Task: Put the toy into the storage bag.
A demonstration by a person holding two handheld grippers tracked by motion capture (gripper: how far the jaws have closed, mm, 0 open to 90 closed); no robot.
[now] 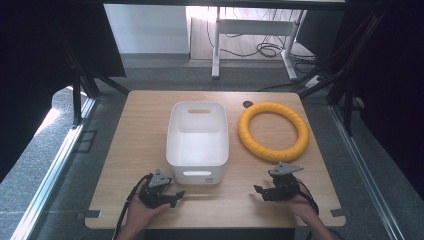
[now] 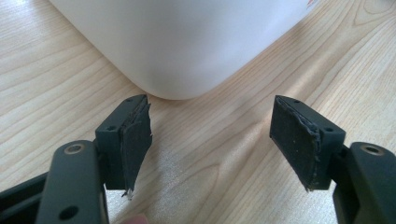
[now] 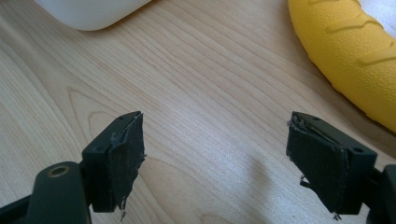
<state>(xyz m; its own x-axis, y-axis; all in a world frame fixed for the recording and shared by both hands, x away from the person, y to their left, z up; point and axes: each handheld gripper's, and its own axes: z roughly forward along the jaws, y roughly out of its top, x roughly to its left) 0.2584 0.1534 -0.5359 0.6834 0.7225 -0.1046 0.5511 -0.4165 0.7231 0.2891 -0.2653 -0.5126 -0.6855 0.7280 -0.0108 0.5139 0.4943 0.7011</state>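
left gripper [image 2: 210, 140] wide apart, nothing held, facing bin [image 2: 187, 42] corner; right gripper [image 3: 215, 154] likewise, beside ring [image 3: 355, 56].

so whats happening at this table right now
A person sits at a wooden table with a two-jaw gripper in each hand. Both the left gripper and the right gripper are open and hold nothing, resting near the table's front edge. The left one faces a corner of the empty white bin; the yellow ring lies flat beside the bin, ahead of the right one.
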